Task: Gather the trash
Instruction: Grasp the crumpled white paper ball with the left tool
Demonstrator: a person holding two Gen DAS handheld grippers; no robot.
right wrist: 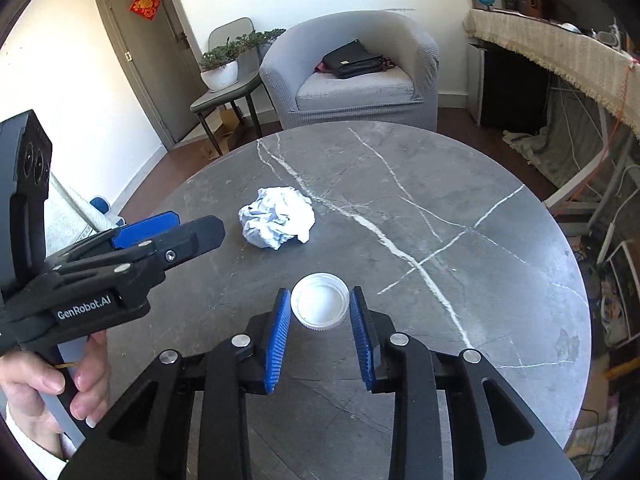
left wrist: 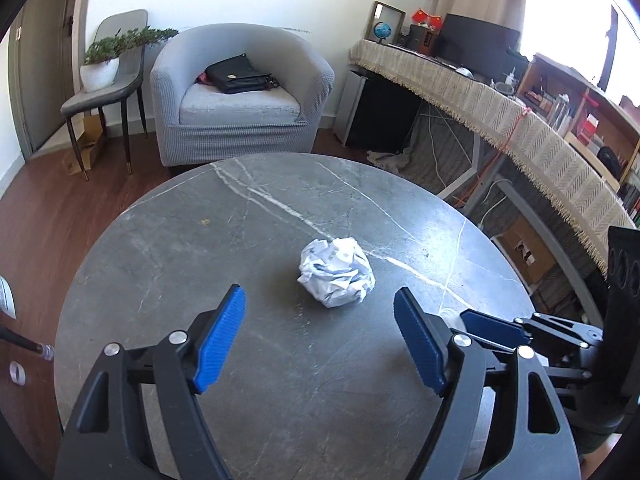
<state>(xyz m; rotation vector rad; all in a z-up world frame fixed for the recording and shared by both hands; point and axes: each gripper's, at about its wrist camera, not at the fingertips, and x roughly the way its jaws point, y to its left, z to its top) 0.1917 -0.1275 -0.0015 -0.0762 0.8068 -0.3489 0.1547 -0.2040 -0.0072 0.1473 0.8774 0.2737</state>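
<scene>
Lying on round grey marble table (left wrist: 240, 240): crumpled white paper ball (left wrist: 336, 272) ahead of spread left gripper (left wrist: 320, 320); bracketing white round plastic lid (right wrist: 320, 306), right gripper (right wrist: 320, 312), parted.

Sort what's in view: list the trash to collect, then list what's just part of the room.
Trash to collect:
crumpled paper ball
white plastic lid, between the right gripper fingers

Just part of the room:
black bag on the grey armchair
potted plant on the chair
globe
marble table

On table (right wrist: 500, 280): 1 paper ball (right wrist: 277, 217), 1 plastic lid (right wrist: 320, 306); 2 hand-held grippers, left (left wrist: 320, 340) & right (right wrist: 320, 332).
</scene>
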